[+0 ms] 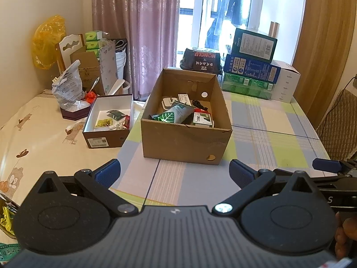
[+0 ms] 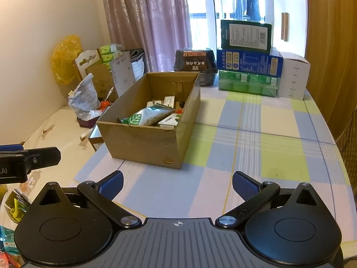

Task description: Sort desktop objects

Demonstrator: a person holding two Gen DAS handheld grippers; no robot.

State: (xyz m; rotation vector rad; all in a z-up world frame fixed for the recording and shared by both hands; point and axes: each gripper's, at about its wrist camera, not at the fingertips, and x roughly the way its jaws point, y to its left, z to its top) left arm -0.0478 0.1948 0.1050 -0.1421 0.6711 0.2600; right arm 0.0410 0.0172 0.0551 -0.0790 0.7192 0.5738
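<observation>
My left tongs [image 1: 175, 173]: spread wide, empty. My right tongs [image 2: 177, 184]: spread wide, empty. Cardboard box [image 1: 186, 144]: ahead of both, holding sorted packets. White-lined box [image 1: 104, 137]: ahead-left of left tongs.

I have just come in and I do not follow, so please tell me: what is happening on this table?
A person is sorting desk items with a handheld gripper in each hand. At this moment both the left gripper and the right gripper are open and empty, hovering over the checked tablecloth. Ahead stands a brown cardboard box that already holds a green leaf-print pouch and small packets. To its left is a white-lined shoe box with a few small things inside. Nothing is being held now.
</observation>
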